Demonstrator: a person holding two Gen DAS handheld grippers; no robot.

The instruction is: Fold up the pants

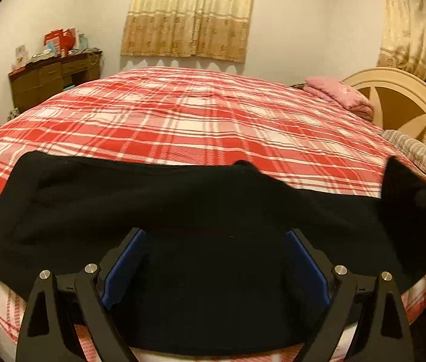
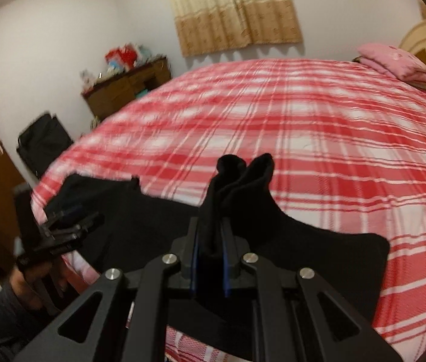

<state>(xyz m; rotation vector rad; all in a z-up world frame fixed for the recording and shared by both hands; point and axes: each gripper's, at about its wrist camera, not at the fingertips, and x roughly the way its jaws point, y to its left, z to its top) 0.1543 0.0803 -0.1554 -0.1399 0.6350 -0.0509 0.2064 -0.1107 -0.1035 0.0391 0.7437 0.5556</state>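
Note:
Black pants (image 1: 152, 199) lie across the near edge of a bed with a red and white plaid cover (image 1: 197, 114). My left gripper (image 1: 213, 256) is open, its blue pads (image 1: 125, 262) spread wide over the black cloth, holding nothing. My right gripper (image 2: 211, 241) is shut on a bunched fold of the pants (image 2: 237, 175), which sticks up between its fingers. The rest of the pants (image 2: 318, 259) spread flat below it. The left gripper also shows in the right wrist view (image 2: 68, 229), held by a hand at the left.
A pink folded blanket (image 1: 339, 93) and a cream headboard (image 1: 394, 102) are at the bed's far right. A brown dresser (image 1: 52, 78) with clutter stands at the far left wall. A black bag (image 2: 43, 144) stands beside the bed.

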